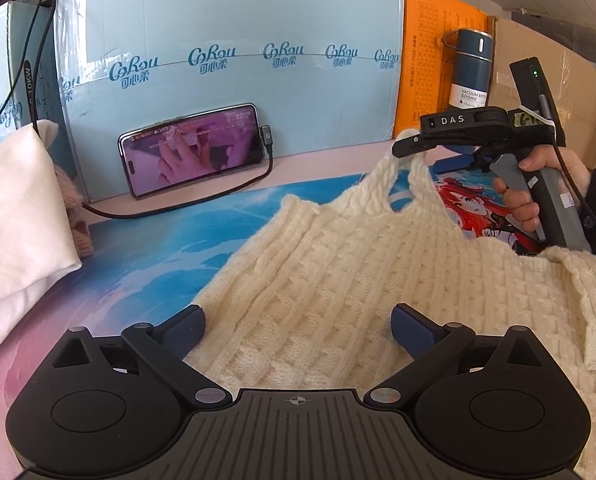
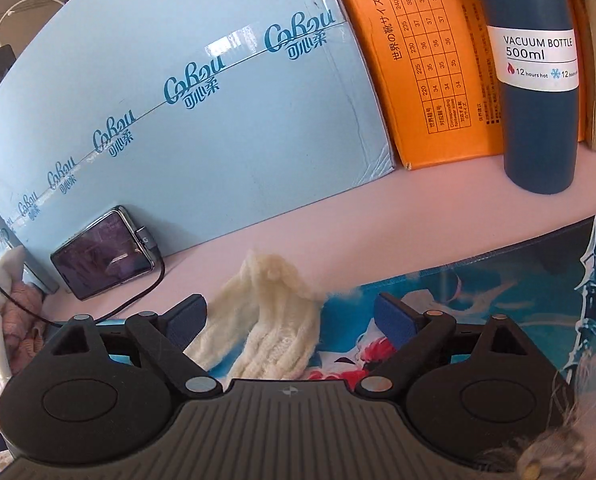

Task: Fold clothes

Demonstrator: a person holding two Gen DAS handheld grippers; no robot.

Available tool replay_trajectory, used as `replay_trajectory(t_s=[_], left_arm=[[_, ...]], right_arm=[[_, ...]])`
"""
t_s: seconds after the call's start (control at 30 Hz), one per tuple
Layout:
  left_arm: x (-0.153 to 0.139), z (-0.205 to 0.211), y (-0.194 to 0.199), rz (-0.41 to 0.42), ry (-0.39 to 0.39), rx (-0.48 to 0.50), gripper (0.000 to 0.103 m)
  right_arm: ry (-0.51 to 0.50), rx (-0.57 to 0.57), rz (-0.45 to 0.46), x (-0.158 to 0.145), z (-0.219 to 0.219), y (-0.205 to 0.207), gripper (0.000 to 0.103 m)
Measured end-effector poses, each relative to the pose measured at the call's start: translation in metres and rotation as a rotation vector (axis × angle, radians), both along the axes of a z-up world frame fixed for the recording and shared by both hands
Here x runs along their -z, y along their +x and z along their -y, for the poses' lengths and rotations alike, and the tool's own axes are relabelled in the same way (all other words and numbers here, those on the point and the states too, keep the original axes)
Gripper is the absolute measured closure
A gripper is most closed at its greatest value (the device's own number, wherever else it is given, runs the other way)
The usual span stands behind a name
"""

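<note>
A cream cable-knit vest (image 1: 338, 280) lies spread on a printed blue mat (image 1: 150, 248). My left gripper (image 1: 298, 330) hovers over its near part, jaws wide open, with nothing pinched between the blue pads. A hand holds my right gripper (image 1: 408, 142) at the vest's far shoulder strap (image 1: 390, 176). In the right wrist view the strap (image 2: 266, 320) runs up between that gripper's (image 2: 292, 320) fingers, close to the left pad (image 2: 188, 320) and clear of the right pad (image 2: 396, 320). The jaws stand partly apart and do not clamp it.
A phone (image 1: 192, 150) with a lit screen and its cable lean on a light-blue box (image 1: 218, 40) at the back. An orange box (image 2: 418, 60) and a dark vacuum bottle (image 2: 538, 80) stand back right. White cloth (image 1: 18, 208) and a pink knit (image 1: 72, 200) sit left.
</note>
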State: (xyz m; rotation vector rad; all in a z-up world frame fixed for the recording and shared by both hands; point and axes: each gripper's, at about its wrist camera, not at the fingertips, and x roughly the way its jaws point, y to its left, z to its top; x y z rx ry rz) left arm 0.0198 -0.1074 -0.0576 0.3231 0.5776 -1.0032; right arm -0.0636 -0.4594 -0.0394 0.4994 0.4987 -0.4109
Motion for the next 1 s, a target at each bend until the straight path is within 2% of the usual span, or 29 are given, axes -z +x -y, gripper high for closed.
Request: replay_trajectory(t_s=[0.03,0.07,0.13,0.23,0.3,0.4,0.57,0.67,0.87,0.93,0.97,1.0], left_arm=[[0.0,0.0,0.0,0.001,0.001,0.0,0.002],[0.0,0.001,0.0,0.001,0.001,0.0,0.001],[0.0,0.001,0.0,-0.001,0.0,0.0,0.001],[0.001,0.001,0.001,-0.003,-0.002,0.0,0.001],[0.001,0.001,0.001,-0.004,-0.003,0.0,0.001],[0.001,0.001,0.002,-0.009,-0.005,0.001,0.001],[0.002,0.0,0.004,-0.013,-0.01,0.001,0.001],[0.001,-0.003,0.005,-0.02,-0.026,-0.001,0.001],[-0.003,-0.009,0.01,-0.015,-0.061,-0.044,0.001],[-0.004,-0.011,0.011,-0.011,-0.067,-0.057,0.001],[-0.004,-0.012,0.012,-0.009,-0.07,-0.063,0.001],[-0.005,-0.013,0.013,-0.008,-0.073,-0.07,0.001]], right_arm=[[-0.014,0.004,-0.013,0.0,-0.002,0.0,0.064],[0.013,0.005,-0.002,0.0,0.0,-0.003,0.083],[0.067,0.004,0.043,-0.004,0.002,-0.009,0.084],[0.074,-0.022,0.133,-0.025,-0.01,-0.019,0.084],[0.058,-0.087,0.209,-0.047,-0.025,-0.027,0.084],[0.043,-0.196,0.263,-0.071,-0.053,-0.033,0.084],[0.021,-0.374,0.202,-0.081,-0.108,-0.024,0.084],[0.06,-0.457,0.136,-0.075,-0.127,-0.013,0.084],[0.178,-0.529,0.044,-0.063,-0.137,-0.004,0.079],[0.208,-0.537,0.024,-0.06,-0.138,-0.005,0.072],[0.225,-0.545,0.007,-0.059,-0.139,-0.004,0.056],[0.24,-0.552,0.001,-0.058,-0.139,-0.004,0.03]])
